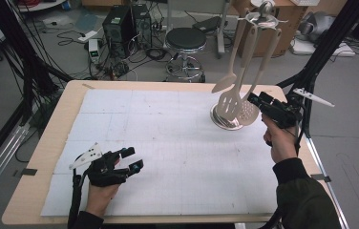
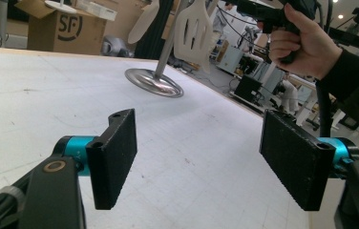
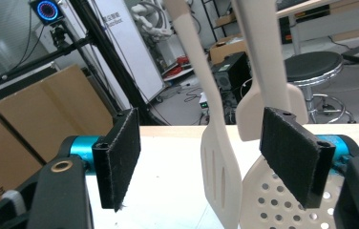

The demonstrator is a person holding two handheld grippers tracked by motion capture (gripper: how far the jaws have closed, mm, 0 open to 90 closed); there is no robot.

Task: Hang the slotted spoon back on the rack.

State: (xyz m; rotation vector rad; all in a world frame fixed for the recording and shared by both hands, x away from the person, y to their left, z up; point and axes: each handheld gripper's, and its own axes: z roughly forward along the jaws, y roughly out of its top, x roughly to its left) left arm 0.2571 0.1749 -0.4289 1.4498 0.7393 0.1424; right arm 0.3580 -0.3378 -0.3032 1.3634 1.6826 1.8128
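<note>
A utensil stand with a round metal base (image 1: 225, 123) stands at the table's far right. Three cream utensils hang from it: a solid spatula (image 1: 224, 84), a slotted turner (image 1: 229, 103) and a perforated skimmer (image 1: 248, 113). My right gripper (image 1: 255, 99) is held in the air just right of the skimmer, its jaws open. In the right gripper view the slotted turner (image 3: 221, 167) and the skimmer (image 3: 273, 200) hang close ahead of my right gripper (image 3: 201, 162), untouched by the pads. My left gripper (image 1: 132, 160) rests open at the front left, nothing between its jaws (image 2: 201, 160).
A white gridded mat (image 1: 168, 143) covers the wooden table (image 1: 39, 186). Beyond the far edge are a black stool (image 1: 185, 40), computer cases (image 1: 120, 24) and cardboard boxes (image 2: 65, 31). Black frame poles (image 1: 321, 52) rise at the right.
</note>
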